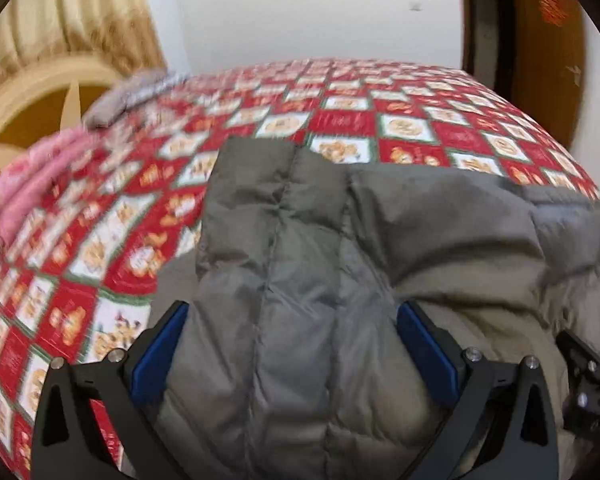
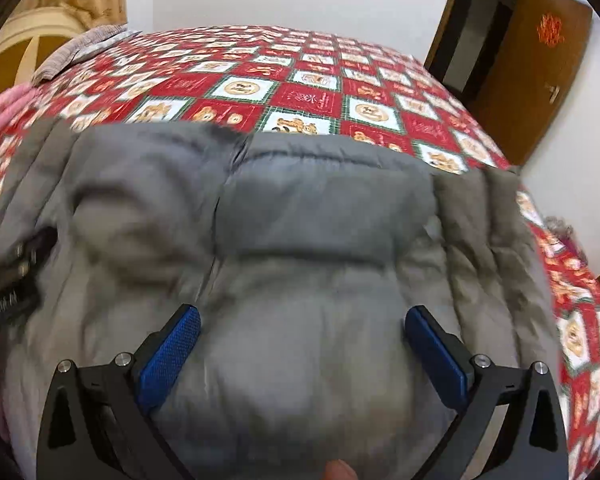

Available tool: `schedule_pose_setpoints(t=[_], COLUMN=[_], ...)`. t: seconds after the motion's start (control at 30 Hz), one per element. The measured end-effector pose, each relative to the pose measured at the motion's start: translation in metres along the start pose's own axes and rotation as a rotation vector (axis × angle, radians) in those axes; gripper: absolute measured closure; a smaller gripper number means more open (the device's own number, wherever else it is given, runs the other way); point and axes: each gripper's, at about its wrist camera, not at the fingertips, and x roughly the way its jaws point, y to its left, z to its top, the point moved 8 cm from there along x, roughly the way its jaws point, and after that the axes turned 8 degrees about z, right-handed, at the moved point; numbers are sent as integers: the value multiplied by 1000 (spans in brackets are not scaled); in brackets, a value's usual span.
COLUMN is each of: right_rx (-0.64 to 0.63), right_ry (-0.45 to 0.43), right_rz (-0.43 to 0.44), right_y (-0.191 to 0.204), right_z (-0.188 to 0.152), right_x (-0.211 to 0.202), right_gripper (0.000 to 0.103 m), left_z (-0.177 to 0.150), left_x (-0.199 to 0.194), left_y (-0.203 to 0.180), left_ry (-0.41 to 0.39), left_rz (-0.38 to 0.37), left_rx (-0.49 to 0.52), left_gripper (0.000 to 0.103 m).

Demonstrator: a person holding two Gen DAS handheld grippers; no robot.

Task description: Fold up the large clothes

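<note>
A puffy grey-olive quilted jacket [image 1: 308, 240] lies bunched on the bed, and it fills most of the right wrist view [image 2: 300, 220] too. My left gripper [image 1: 292, 308] is open wide, its blue pads [image 1: 164, 344] on either side of a thick fold of the jacket that bulges between them. My right gripper [image 2: 302, 312] is also open wide, low over the jacket, with padded fabric between its blue pads [image 2: 168, 356]. Each gripper shows at the edge of the other's view: the right one [image 1: 588, 380] and the left one [image 2: 16, 268].
The bed wears a red, white and green checked cover with bear prints [image 1: 340, 120]. Pink bedding [image 1: 28, 184] and a grey pillow [image 1: 128, 96] lie by the cream headboard [image 1: 32, 96]. A brown wooden door [image 2: 532, 60] stands at the right.
</note>
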Motion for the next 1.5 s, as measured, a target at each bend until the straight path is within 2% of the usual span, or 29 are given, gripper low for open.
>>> schedule_pose_setpoints(t=[0.07, 0.17, 0.27, 0.37, 0.5, 0.7, 0.87, 1.03, 1.2, 1.23, 1.27, 1.37, 1.5], right_rx=[15, -4, 11, 15, 13, -49, -29, 18, -29, -32, -24, -10, -10], right_ry=[-12, -36, -14, -22, -69, -103, -114, -177, -203, -210, -208, -180, -187], right_rz=[1, -28, -5, 4, 34, -8, 15, 10, -21, -20, -10, 22, 28], right_y=[4, 7, 4, 4, 12, 22, 20, 18, 26, 26, 25, 22, 21], right_z=[-13, -23, -21, -24, -41, -61, -63, -89, -117, -117, -116, -113, -112], right_x=[-6, 1, 9, 1, -31, -18, -18, -62, -65, -61, -58, -53, -53], right_gripper=[1, 1, 1, 1, 1, 1, 1, 1, 2, 2, 2, 2, 2], left_z=[-5, -4, -3, -4, -10, -21, -55, -97, -125, -127, -125, -124, -123], left_x=[5, 14, 15, 14, 8, -16, -46, -57, -48, -46, -47, -50, -51], left_y=[-10, -11, -10, -6, 5, 17, 49, 93, 93, 91, 89, 79, 69], left_ry=[-10, -8, -5, -1, 6, -4, -22, 12, 106, 126, 121, 124, 120], left_rz=[24, 31, 31, 17, -5, -34, -28, 25, -132, -145, -135, -167, -192], left_rx=[44, 22, 22, 9, -25, -48, -62, -144, -285, -305, -316, -342, -358], left_gripper=[0, 0, 0, 0, 0, 0, 0, 0, 0, 0, 0, 0, 0])
